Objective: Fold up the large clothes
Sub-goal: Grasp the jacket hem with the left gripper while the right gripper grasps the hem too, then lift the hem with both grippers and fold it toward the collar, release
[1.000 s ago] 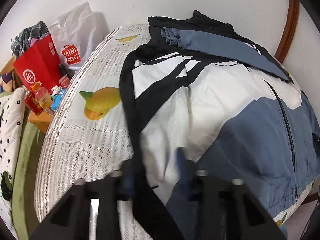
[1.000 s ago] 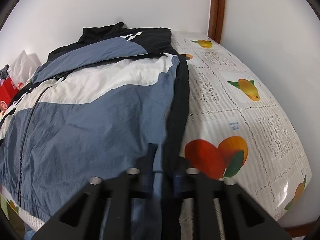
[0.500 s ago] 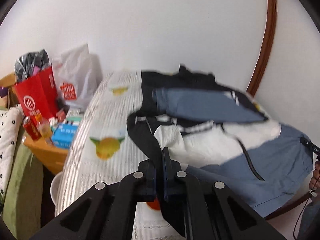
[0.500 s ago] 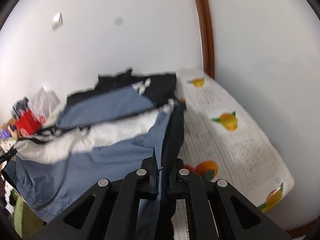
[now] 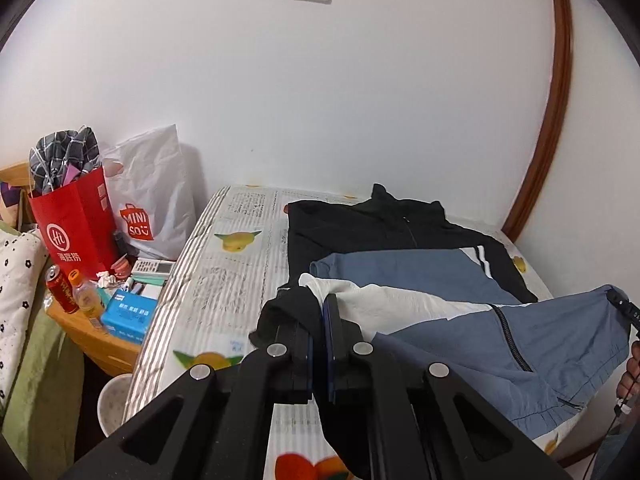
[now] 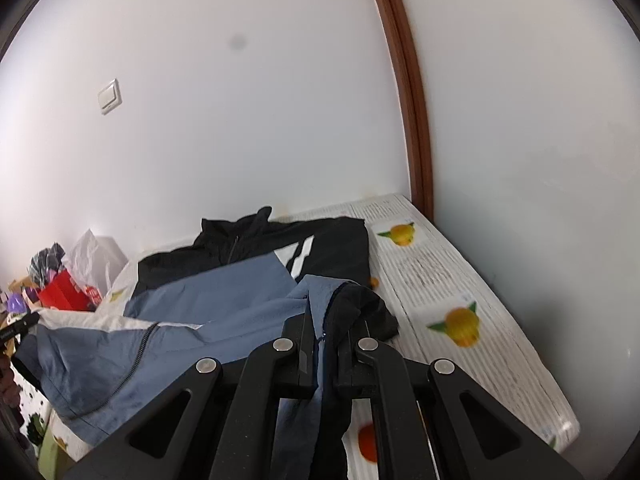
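Observation:
A large jacket point(image 5: 460, 320) in black, blue and white lies on the bed with its collar toward the far wall. It also shows in the right wrist view point(image 6: 224, 292). My left gripper point(image 5: 319, 320) is shut on the jacket's left bottom hem and holds it lifted above the bed. My right gripper point(image 6: 320, 320) is shut on the right bottom hem and holds it lifted too. The lower half of the jacket hangs stretched between them over the folded blue sleeve point(image 5: 400, 272).
The bed point(image 5: 224, 280) has a white sheet with fruit prints; the wall stands behind and to its right point(image 6: 520, 160). A bedside table point(image 5: 100, 336) on the left holds a red bag point(image 5: 76, 224), a white Miniso bag point(image 5: 152, 200), bottles and a tissue box.
Both grippers closed on the jacket's bottom hem and rose up and back, lifting the lower half off the bed. The views now look toward the far wall.

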Motion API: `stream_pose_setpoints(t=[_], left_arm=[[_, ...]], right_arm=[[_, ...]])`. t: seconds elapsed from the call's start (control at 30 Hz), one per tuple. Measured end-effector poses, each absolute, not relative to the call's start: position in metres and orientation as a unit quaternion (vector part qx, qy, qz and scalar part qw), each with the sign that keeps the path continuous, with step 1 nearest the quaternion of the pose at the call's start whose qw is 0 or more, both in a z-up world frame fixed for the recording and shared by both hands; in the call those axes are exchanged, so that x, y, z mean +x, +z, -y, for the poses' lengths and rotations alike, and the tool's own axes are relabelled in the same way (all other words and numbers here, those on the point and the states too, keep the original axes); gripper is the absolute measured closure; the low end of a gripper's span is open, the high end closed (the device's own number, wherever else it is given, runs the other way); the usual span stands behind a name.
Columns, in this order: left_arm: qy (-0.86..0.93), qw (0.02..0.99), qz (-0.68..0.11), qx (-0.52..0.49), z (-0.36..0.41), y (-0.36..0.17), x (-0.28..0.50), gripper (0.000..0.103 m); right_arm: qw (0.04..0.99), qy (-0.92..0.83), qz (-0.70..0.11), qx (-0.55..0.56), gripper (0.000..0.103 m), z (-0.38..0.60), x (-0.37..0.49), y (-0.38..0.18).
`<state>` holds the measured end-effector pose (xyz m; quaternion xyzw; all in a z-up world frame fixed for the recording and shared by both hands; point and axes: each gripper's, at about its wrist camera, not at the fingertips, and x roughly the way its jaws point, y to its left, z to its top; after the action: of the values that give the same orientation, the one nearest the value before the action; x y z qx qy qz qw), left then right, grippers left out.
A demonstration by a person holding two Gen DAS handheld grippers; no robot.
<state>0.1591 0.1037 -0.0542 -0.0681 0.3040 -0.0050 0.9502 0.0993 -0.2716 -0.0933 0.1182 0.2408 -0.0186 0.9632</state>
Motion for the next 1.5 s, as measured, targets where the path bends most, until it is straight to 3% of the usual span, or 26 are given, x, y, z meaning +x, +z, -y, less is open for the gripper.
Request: stream_pose_setpoints(t=[0.3,0.63,1.07,1.2,1.3,1.33,1.4,1.5], left_arm=[[0.019,0.943,-0.326,-0.067,-0.101,-0.063,0.223,0.098],[0.042,0.925,-0.374,-0.048,-0.098,-0.110,0.295,0.098],[0.059,0.896,-0.436,-0.064,-0.105,-0.160,0.329,0.094],[0.052,0.893,-0.443,-0.058,-0.102,-0.158,0.327,0.092],[0.033,0.892,-0.447,-0.066,-0.103,-0.152,0.318,0.083],[0.025,0.892,-0.446,-0.070,-0.103,-0.148,0.313,0.082],[0.018,0.892,-0.446,-0.072,-0.105,-0.144,0.305,0.074],[0.007,0.894,-0.441,-0.081,-0.111,-0.138,0.290,0.073]], right_arm=[[0.960,-0.020,-0.249,0.126,0.099,0.278,0.173,-0.104],[0.949,-0.038,-0.294,0.107,0.099,0.275,0.251,-0.147],[0.924,-0.080,-0.367,0.074,0.097,0.278,0.305,-0.209],[0.914,-0.094,-0.389,0.064,0.085,0.273,0.307,-0.216],[0.915,-0.081,-0.392,0.056,0.063,0.271,0.294,-0.208],[0.918,-0.075,-0.386,0.055,0.059,0.271,0.287,-0.203],[0.924,-0.065,-0.373,0.050,0.059,0.274,0.268,-0.191],[0.932,-0.065,-0.354,0.050,0.059,0.284,0.240,-0.173]])
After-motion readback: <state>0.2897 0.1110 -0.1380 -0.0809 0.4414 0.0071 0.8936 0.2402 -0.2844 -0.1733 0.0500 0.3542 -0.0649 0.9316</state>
